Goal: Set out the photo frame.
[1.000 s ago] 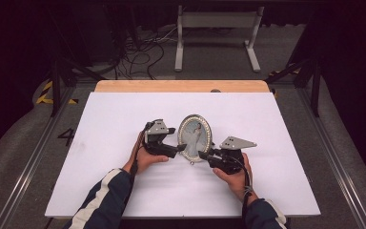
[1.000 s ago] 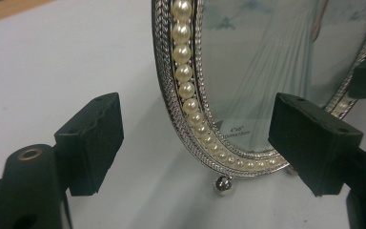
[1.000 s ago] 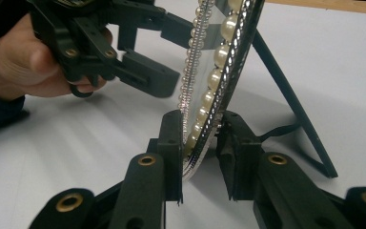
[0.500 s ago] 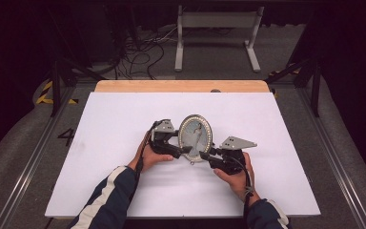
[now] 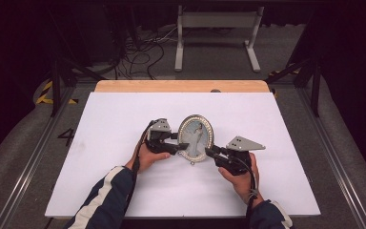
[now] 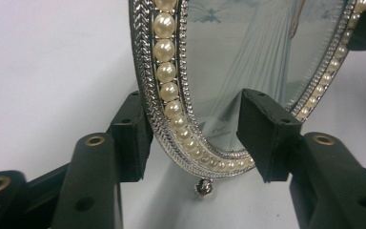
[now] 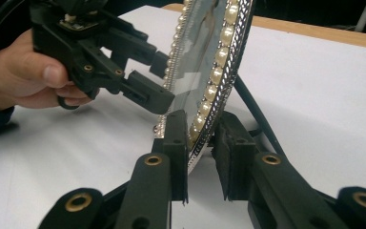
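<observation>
Closed in since the earlier frame: left gripper (image 5: 176, 143), black foam pads now straddling the lower rim of the oval picture frame (image 5: 196, 137), one pad still off the glass. Right gripper (image 7: 201, 138) clamped narrow on the pearl-beaded, silver-braided edge. Frame upright mid-table (image 5: 276, 124), matte white.

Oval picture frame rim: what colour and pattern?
Silver picture frame rim with a braided edge and a ring of cream pearl beads; clearest in the left gripper view.
</observation>
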Action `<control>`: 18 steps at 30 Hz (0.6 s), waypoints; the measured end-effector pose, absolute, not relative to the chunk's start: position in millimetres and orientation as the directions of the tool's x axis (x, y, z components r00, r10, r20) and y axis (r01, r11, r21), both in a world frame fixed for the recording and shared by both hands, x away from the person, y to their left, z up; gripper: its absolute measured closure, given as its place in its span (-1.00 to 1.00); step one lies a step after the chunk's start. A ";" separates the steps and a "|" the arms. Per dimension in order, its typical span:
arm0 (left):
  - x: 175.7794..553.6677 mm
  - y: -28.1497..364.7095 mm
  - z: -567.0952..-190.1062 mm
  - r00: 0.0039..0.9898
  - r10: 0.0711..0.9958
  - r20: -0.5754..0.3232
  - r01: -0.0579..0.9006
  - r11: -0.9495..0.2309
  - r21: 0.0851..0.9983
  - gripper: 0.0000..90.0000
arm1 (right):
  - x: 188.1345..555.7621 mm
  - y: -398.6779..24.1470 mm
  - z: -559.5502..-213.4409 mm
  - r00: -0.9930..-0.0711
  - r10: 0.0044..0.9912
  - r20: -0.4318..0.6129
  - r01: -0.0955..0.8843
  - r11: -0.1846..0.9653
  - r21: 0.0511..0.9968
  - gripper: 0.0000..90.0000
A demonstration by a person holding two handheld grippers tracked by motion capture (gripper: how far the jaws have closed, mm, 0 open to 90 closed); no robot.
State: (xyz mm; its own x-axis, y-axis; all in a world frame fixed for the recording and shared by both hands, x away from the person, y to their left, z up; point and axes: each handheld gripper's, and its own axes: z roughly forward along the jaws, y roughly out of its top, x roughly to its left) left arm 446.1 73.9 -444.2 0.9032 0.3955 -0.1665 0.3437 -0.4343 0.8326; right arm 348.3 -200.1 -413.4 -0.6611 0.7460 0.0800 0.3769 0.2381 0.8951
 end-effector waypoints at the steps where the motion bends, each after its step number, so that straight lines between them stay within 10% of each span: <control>1: 445.0 75.7 -443.8 0.903 0.400 -0.157 0.339 -0.439 0.832 0.11 | 348.7 -199.4 -413.6 -0.657 0.750 0.078 0.376 0.236 0.896 0.70; 18: 421.2 88.3 -445.8 0.858 0.500 -0.118 0.371 -0.445 0.815 0.32 | 358.8 -188.8 -416.6 -0.627 0.775 0.079 0.363 0.201 0.910 0.70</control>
